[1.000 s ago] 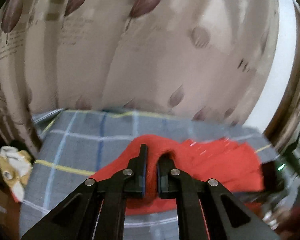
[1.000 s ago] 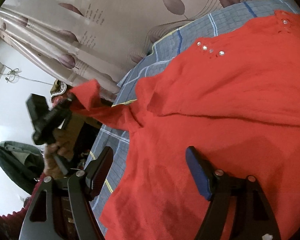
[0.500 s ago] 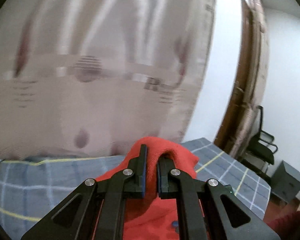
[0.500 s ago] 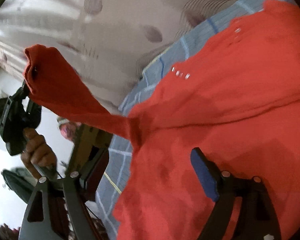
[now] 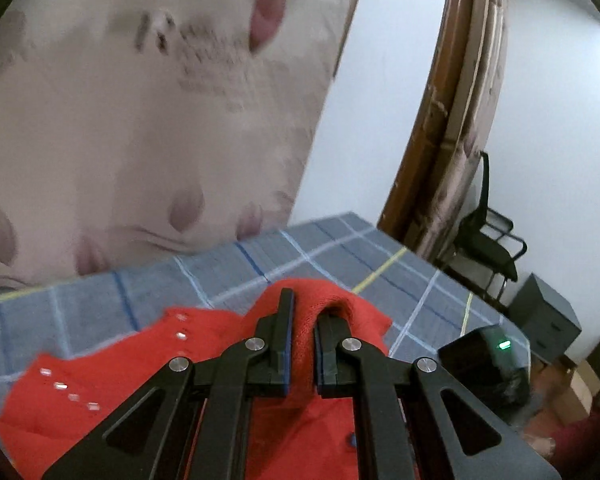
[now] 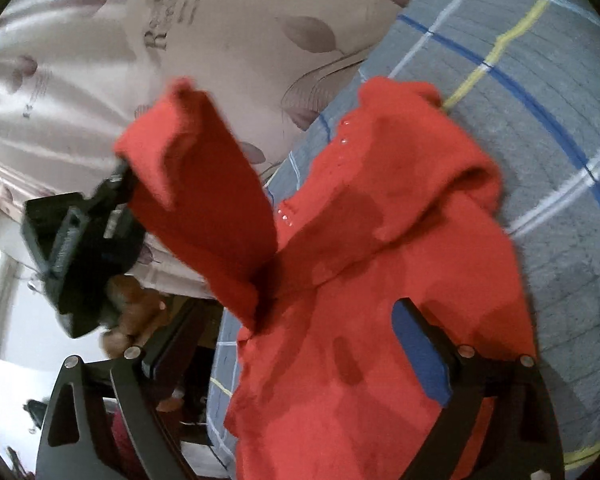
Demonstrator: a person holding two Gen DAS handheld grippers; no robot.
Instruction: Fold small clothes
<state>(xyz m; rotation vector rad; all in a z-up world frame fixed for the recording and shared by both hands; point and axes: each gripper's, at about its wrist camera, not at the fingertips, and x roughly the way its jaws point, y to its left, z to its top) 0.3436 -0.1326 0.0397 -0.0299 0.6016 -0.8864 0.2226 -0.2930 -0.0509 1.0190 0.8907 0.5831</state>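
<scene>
The left gripper (image 5: 302, 322) pinches a sleeve (image 6: 204, 200) of the red sweater (image 6: 380, 280) lying on the plaid bedcover (image 6: 540, 120) beneath the right gripper (image 6: 292, 344), whose jaws, just widened, stand empty. The sleeve may slip or land bunched.

Blurred print on the curtain (image 6: 228, 40), only "R" legible.

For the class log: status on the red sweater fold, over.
Left gripper shut on the sleeve, lifted. Right gripper open, jaws just widened, over the red sweater. Nothing obstructing.
</scene>
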